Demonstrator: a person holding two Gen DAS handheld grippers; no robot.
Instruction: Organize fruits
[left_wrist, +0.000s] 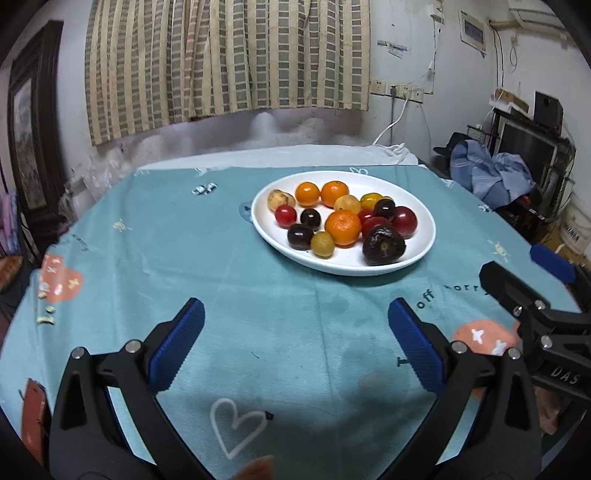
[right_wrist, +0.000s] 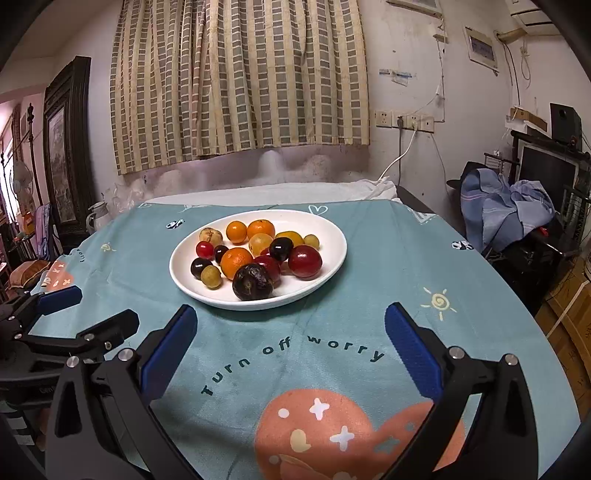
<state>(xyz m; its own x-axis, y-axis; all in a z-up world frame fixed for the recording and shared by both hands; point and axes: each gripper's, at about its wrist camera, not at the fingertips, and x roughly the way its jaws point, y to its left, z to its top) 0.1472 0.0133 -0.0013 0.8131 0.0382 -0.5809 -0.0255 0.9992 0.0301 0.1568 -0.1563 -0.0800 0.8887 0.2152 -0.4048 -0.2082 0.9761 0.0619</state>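
- A white oval plate (right_wrist: 334, 258) is set on a teal printed tablecloth (right_wrist: 258, 332), toward the far half of the table, and all the fruit is heaped on it.
- Three small oranges (right_wrist: 236, 261) are seen among dark plums (right_wrist: 280, 248), red cherry tomatoes (right_wrist: 205, 249), yellow-green round fruits (right_wrist: 211, 277) and a large red plum (right_wrist: 305, 262).
- A wrinkled dark purple fruit (right_wrist: 253, 282) is placed nearest the front rim of the plate.
- The words "Turn off worry" are printed on the cloth between the plate and the right gripper (right_wrist: 290, 325).
- A checked curtain (right_wrist: 240, 74) is hung on the wall behind the table; wall sockets (right_wrist: 404, 120) with a white cable are seen to its right.
- Blue crumpled cloth (right_wrist: 506, 206) is piled on furniture beside the table's right edge.
- Nothing is found on the cloth between either gripper and the plate.
- The left gripper (left_wrist: 295, 317) is held low over the near cloth, jaws spread wide and holding nothing, with the plate ahead and slightly right.
- The right gripper is likewise spread wide and empty, pointed at the plate, just beside the left gripper.
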